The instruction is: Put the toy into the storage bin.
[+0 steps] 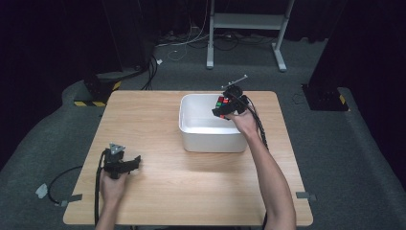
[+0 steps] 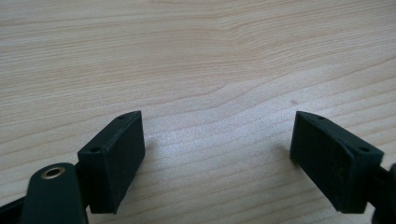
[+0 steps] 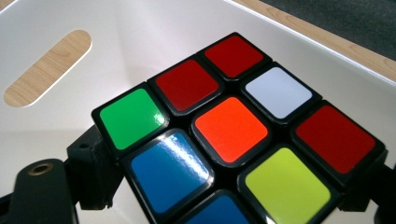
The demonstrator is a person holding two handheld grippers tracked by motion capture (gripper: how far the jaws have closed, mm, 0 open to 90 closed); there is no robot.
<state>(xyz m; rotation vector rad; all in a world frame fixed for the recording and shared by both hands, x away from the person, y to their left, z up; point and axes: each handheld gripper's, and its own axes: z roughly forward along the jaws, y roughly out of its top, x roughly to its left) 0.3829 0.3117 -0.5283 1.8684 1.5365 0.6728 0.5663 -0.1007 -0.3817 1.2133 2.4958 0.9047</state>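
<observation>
Two grippers are at work over a pale wooden table (image 1: 158,187), and their jaws stand quite differently. The right gripper (image 1: 225,109) has its black jaws clamped on a Rubik's cube (image 1: 222,103), held at opposite sides so that the jaws stand about a cube's width apart; in the right gripper view the cube (image 3: 233,130) sits squarely between them, its upper face showing red, white, green, orange, blue and yellow-green stickers set in a black frame. The cube hangs above the inside of a white plastic bin (image 1: 210,140), near the bin's right-hand wall as the high view shows it, and it is clear of the bin's floor. One wall of the bin (image 3: 140,42) has an oval handle slot through which the wood grain shows. The bin stands in the far middle of the table. The left gripper (image 1: 136,162) is low over the near left part of the table, well apart from the bin, with its jaws spread wide and nothing between them; in the left gripper view only bare wood lies between the two pads (image 2: 116,158). No brand, label or readable writing can be made out on the cube, the bin or either gripper
</observation>
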